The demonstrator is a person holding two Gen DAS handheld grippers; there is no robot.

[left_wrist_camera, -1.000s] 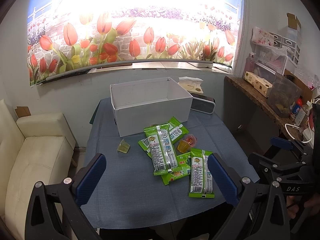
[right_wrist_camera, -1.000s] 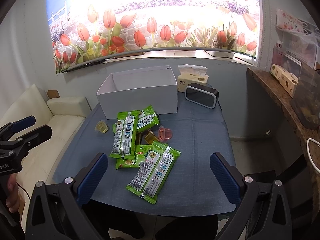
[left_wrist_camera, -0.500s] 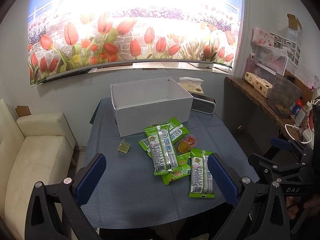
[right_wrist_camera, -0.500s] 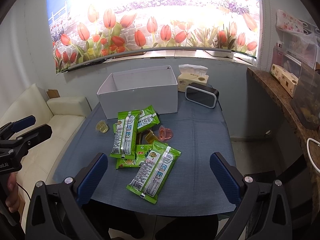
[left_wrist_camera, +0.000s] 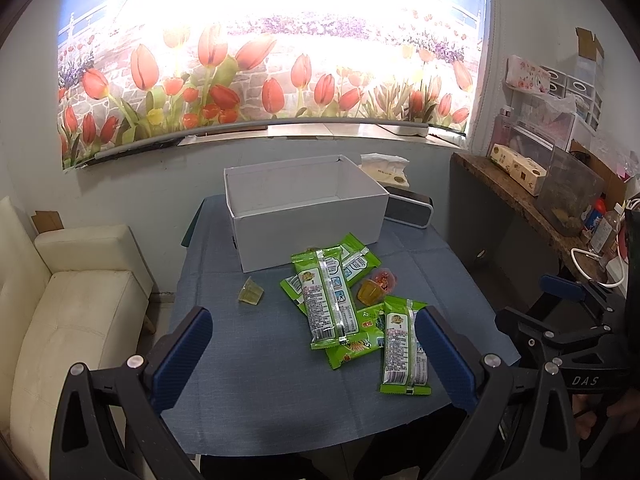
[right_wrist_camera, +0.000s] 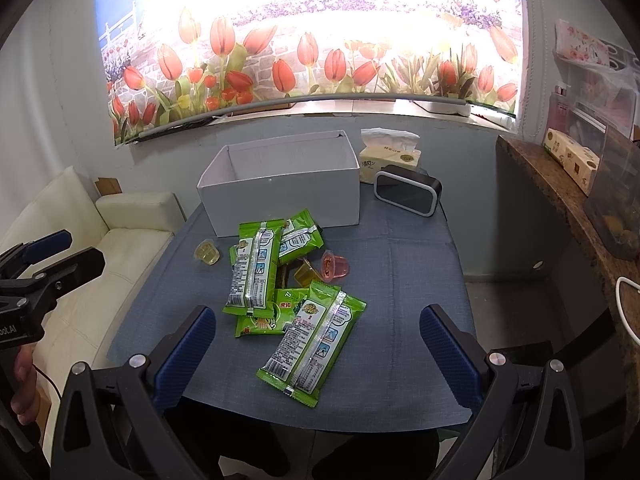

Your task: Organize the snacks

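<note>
Several green snack packets lie in a loose pile on the blue table, in front of an empty white box. One packet lies nearest the front edge. A yellow jelly cup sits apart on the left; an orange cup and a pink cup sit beside the pile. My left gripper and my right gripper are open and empty, held above the table's front edge.
A black alarm clock and a tissue box stand to the right of the white box. A cream sofa is on the left. A wooden shelf with containers runs along the right wall.
</note>
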